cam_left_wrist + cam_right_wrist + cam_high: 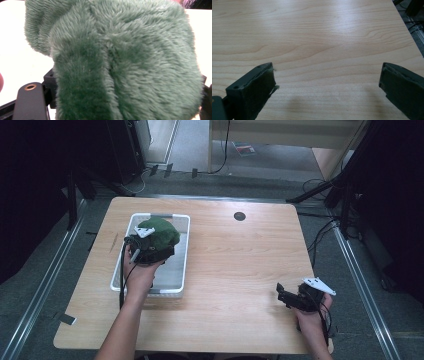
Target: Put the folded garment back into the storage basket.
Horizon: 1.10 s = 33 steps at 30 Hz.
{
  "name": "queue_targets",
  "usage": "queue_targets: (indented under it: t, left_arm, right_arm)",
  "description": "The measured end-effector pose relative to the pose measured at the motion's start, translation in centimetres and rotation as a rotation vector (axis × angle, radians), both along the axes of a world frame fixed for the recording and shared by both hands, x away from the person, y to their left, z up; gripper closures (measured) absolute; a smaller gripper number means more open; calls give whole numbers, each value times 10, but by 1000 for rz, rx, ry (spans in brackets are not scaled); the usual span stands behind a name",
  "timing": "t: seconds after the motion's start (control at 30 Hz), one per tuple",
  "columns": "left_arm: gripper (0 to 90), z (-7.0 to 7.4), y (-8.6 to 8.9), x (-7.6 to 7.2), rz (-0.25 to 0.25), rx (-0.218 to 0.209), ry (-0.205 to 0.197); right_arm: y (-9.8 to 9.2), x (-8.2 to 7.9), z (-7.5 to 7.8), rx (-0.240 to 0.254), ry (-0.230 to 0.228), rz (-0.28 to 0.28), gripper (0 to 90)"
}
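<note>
1. The table [235, 270] is light wood with rounded corners. A small dark round disc [239, 216] is set in its top toward 12 o'clock, well apart from everything else.
2. A white tray [183, 265] lies on the table toward 9 o'clock from the centre, its long sides running from 6 to 12 o'clock. Its pale floor is bare at the 6 o'clock end.
3. A green plush [161, 233] sits over the tray's 12 o'clock half. In the left gripper view the plush [120, 62] is thick, soft green fur with a deep fold running down its middle, bulging up from between the black jaws and hiding most of them.
4. The left gripper [150, 251] is over the tray at the plush's 6 o'clock side, touching it. Its grey plate lies against the fur. The jaws stand on either side of the plush with the fur packed between them, so they are closed on it. Whether the plush is off the tray floor I cannot tell. The left hand [140, 275] holds the gripper from 6 o'clock.
5. The right gripper [284, 296] is at the table's 4 o'clock corner, well apart from the tray, pointing toward 9 o'clock. In the right gripper view its jaws are spread wide with nothing between them, just bare wood grain below. A few green fibres cling to the pad [259, 85] of one jaw. The right hand [312, 317] grips it near the table edge.
</note>
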<state>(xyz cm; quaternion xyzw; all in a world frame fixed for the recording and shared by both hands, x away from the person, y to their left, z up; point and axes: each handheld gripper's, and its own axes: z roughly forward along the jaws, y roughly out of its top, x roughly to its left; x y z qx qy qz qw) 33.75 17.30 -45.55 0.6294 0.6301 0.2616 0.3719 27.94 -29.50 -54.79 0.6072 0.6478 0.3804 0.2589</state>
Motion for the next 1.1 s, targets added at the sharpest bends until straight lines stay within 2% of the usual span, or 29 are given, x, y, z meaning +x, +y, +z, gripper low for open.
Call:
queue_targets:
  t: [0.17,0.23,0.33,0.47,0.67,0.73,0.83,0.9,0.97,1.07,1.1]
  left_arm:
    - [184,-10,7,9,15,9,8]
    - [182,-15,10,12,8,24,27]
    - [175,-22,13,18,15,23,50]
    - [176,-27,14,23,19,52,90]
    - [176,-37,11,30,-1,87,173]
    - [175,-39,9,31,-4,102,186]
    - [163,-42,7,33,-23,93,216]
    - [156,-43,6,33,-34,103,239]
    - [150,-45,5,34,-52,107,254]
    - [125,-44,5,34,-45,126,268]
    - [123,-44,5,34,-41,120,269]
  right_arm:
    - [0,0,0,1,0,0,6]
    - [0,0,0,1,-1,0,6]
    - [0,0,0,1,0,0,6]
    - [0,0,0,2,0,0,6]
    - [0,0,0,2,-1,0,6]
    - [0,0,0,3,-1,0,6]
    - [0,0,0,5,-1,-1,7]
    - [0,0,0,5,-1,0,6]
    - [0,0,0,5,-2,-1,7]
    - [0,0,0,6,-1,-2,7]
    - [0,0,0,6,-1,-2,7]
